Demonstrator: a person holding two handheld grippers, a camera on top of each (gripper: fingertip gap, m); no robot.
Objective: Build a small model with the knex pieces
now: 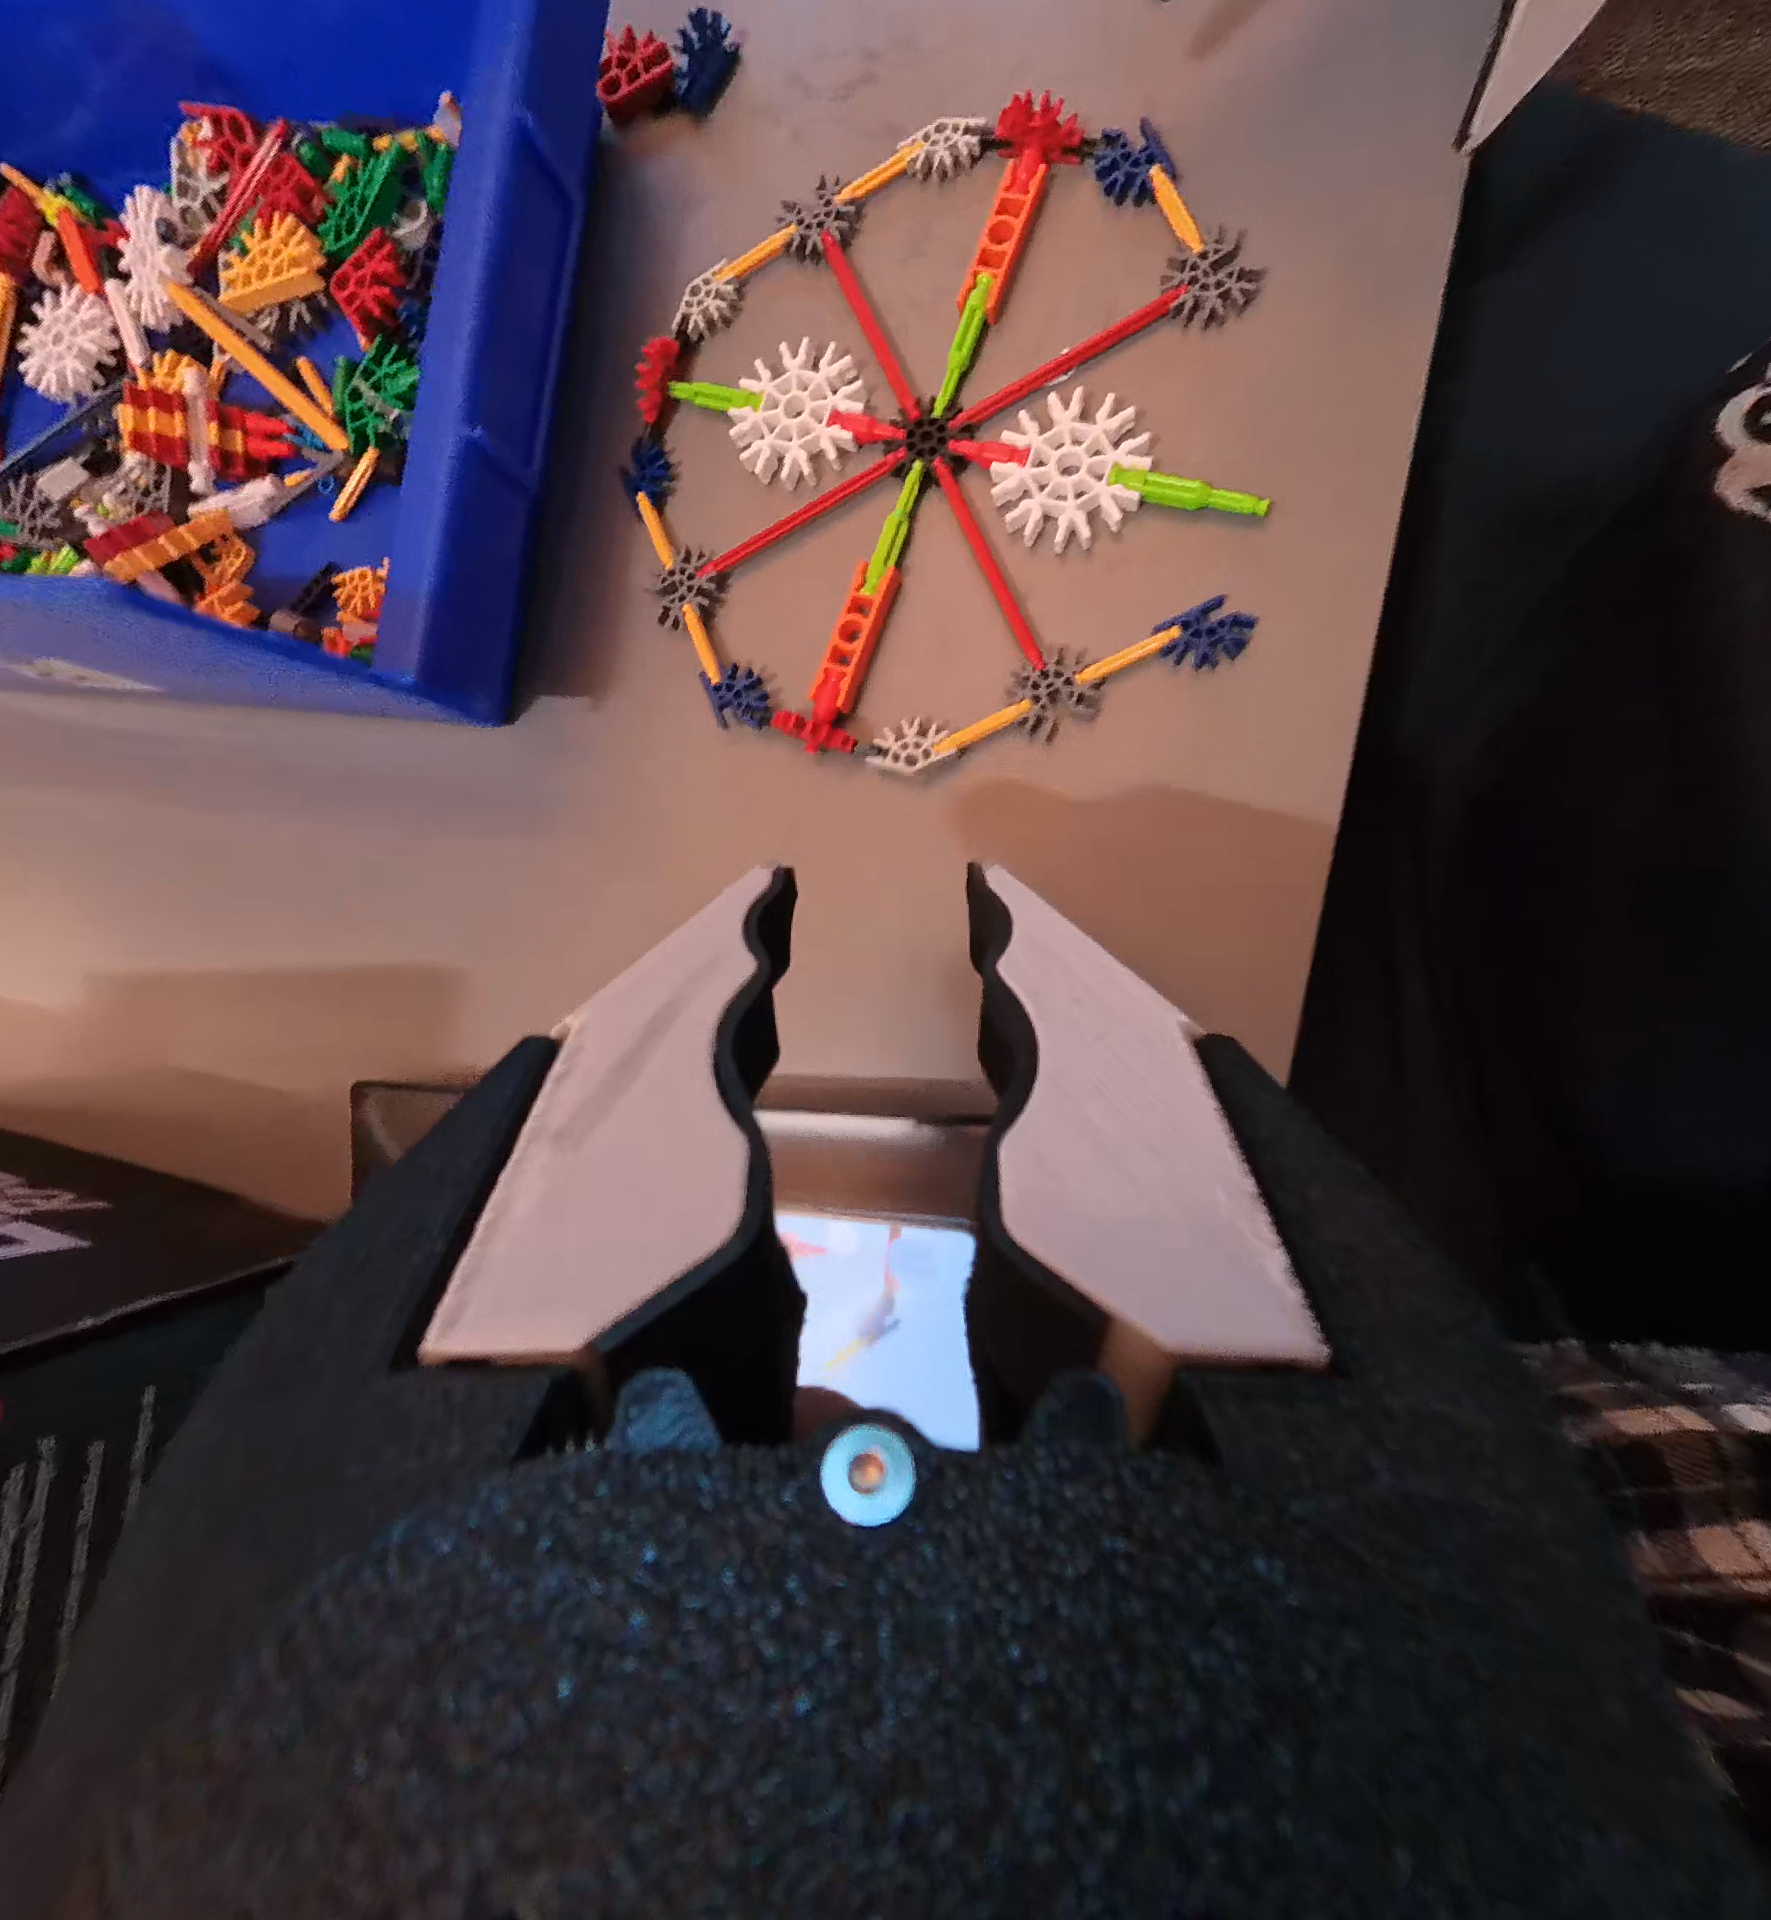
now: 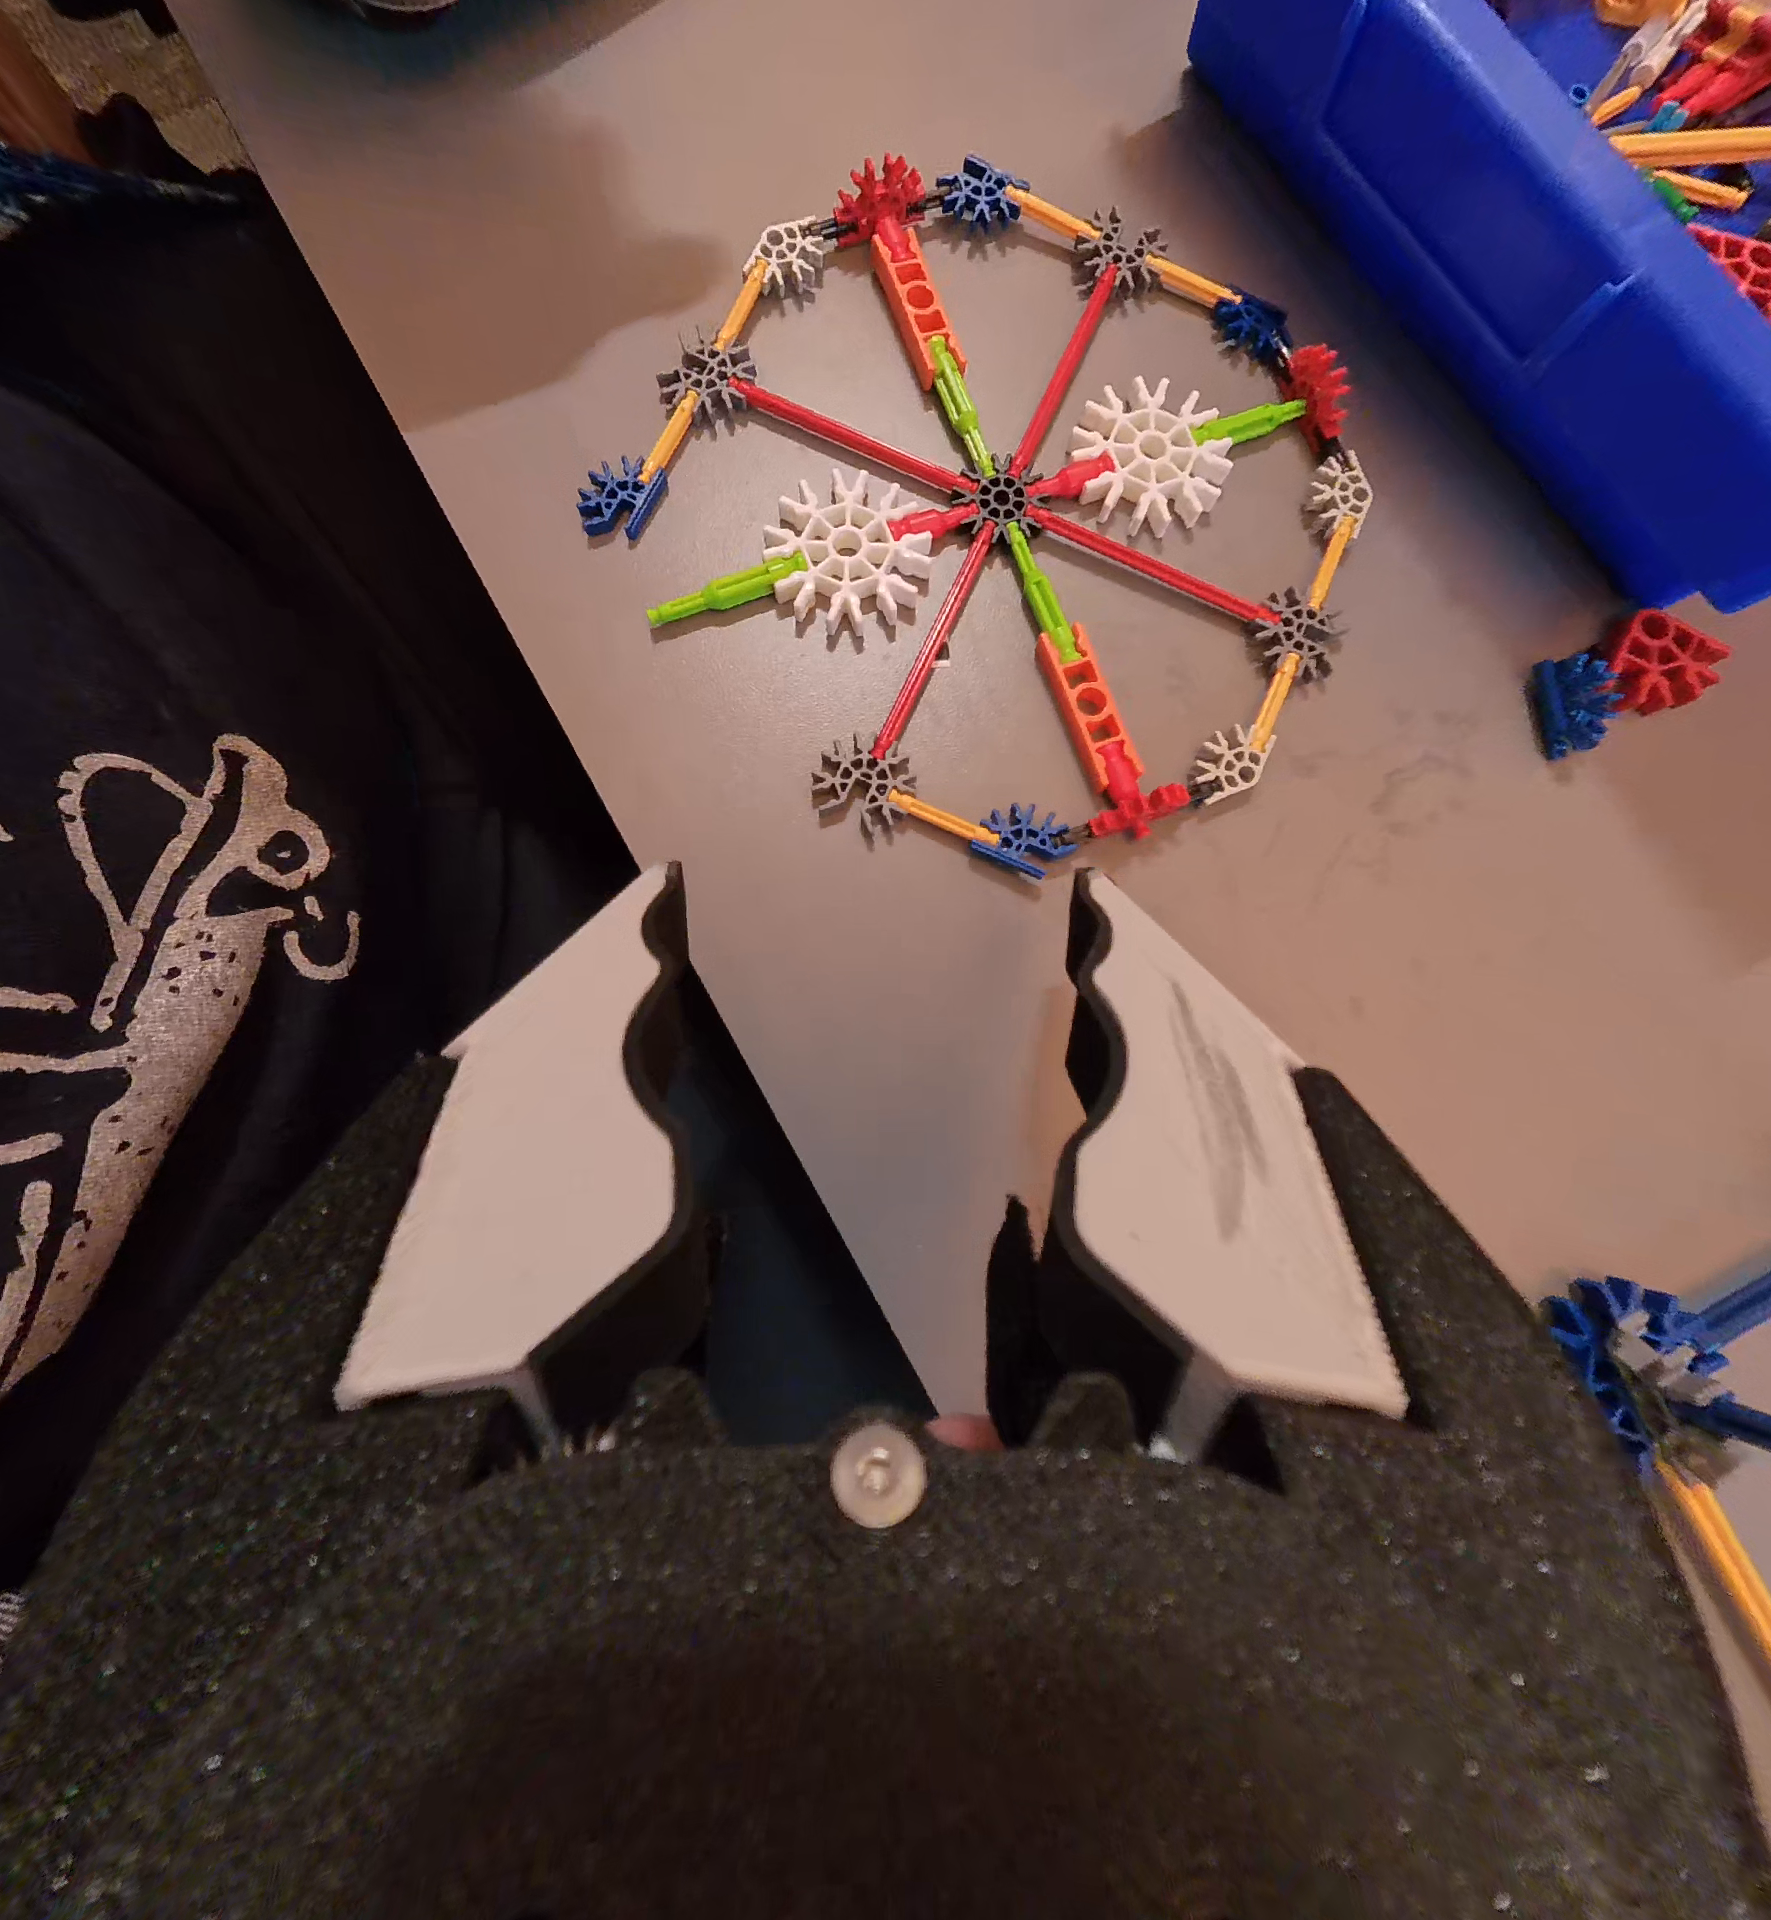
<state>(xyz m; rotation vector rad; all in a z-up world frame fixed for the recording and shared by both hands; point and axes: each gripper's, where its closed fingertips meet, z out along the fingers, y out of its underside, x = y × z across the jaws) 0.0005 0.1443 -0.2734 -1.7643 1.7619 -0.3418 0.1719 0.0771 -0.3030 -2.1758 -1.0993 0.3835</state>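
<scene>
Hovering both tongs, empty, over a flat toy wheel on the grey table (image 2: 1483,987).

My left gripper (image 1: 881,883) has its jaws parted with nothing between them, hanging above bare tabletop just short of the wheel (image 1: 928,436); my right gripper (image 2: 876,888) is spread wider, also empty, its tips near the blue connector (image 2: 1016,836) at the rim's near edge. The wheel lies flat, I judge so its rods and connectors can be reached from above: red spokes meet a black hub (image 2: 1000,497), with two white snowflake connectors (image 2: 850,556) set on short spokes. The rim is broken on the side toward the dark printed shirt (image 2: 133,935), where a green rod (image 2: 720,597) juts out free. The blue bin (image 1: 465,364) of loose pieces sits just beside the wheel, and a red and a blue connector (image 2: 1629,675) lie close by the bin.
</scene>
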